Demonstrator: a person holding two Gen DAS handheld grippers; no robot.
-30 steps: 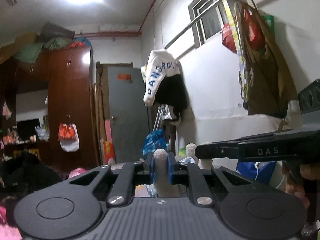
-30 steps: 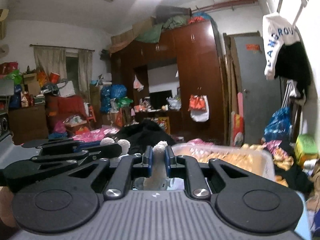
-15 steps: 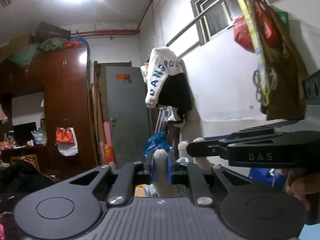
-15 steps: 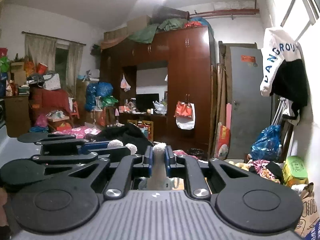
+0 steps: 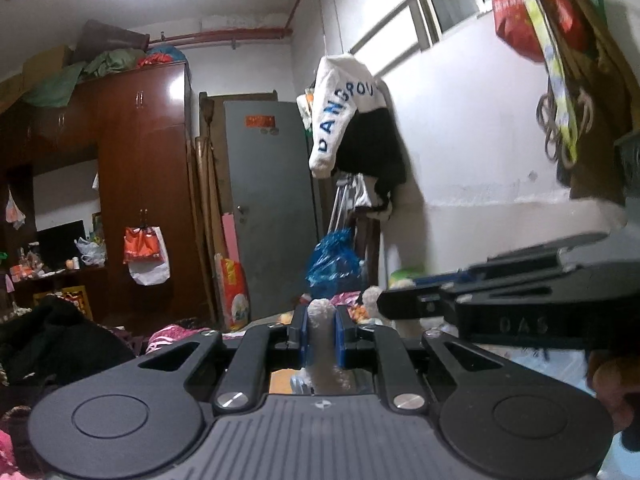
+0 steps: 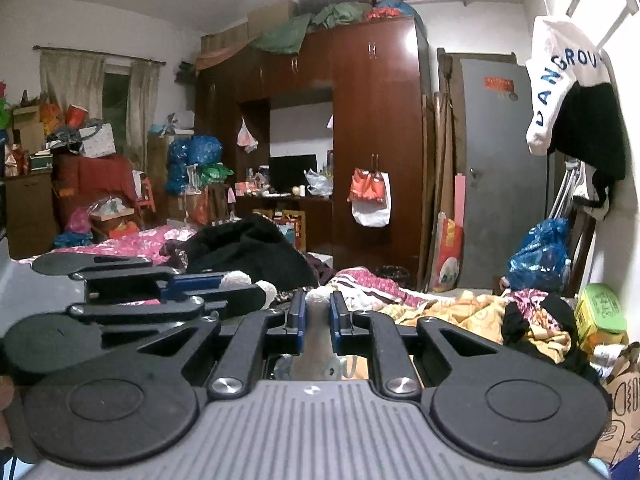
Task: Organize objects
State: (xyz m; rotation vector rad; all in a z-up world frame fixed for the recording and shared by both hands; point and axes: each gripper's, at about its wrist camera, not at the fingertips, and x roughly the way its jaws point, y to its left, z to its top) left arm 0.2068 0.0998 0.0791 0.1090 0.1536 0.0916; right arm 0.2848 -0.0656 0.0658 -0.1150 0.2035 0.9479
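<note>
My left gripper [image 5: 321,322] is shut on a white fuzzy plush piece [image 5: 325,348], pinched between its blue pads. My right gripper [image 6: 317,314] is shut on a like white plush piece [image 6: 317,334]. Both are held up in the air, level with each other. The right gripper shows in the left wrist view [image 5: 404,304] at the right, white plush at its tips. The left gripper shows in the right wrist view [image 6: 256,288] at the left, also with white plush at its tips. Whether the pieces belong to one object is hidden by the gripper bodies.
A bed with pink and yellow bedding [image 6: 452,308] and a black garment [image 6: 252,248] lies ahead. A brown wardrobe [image 6: 376,128], grey door [image 5: 268,200], blue bag [image 5: 332,260] and hanging clothes [image 5: 352,128] stand behind. A green box [image 6: 600,312] sits at the right.
Both grippers have swung and tilted, so the room has shifted in both views. The basket of items seen earlier in the right wrist view is out of sight. Both stay shut.
</note>
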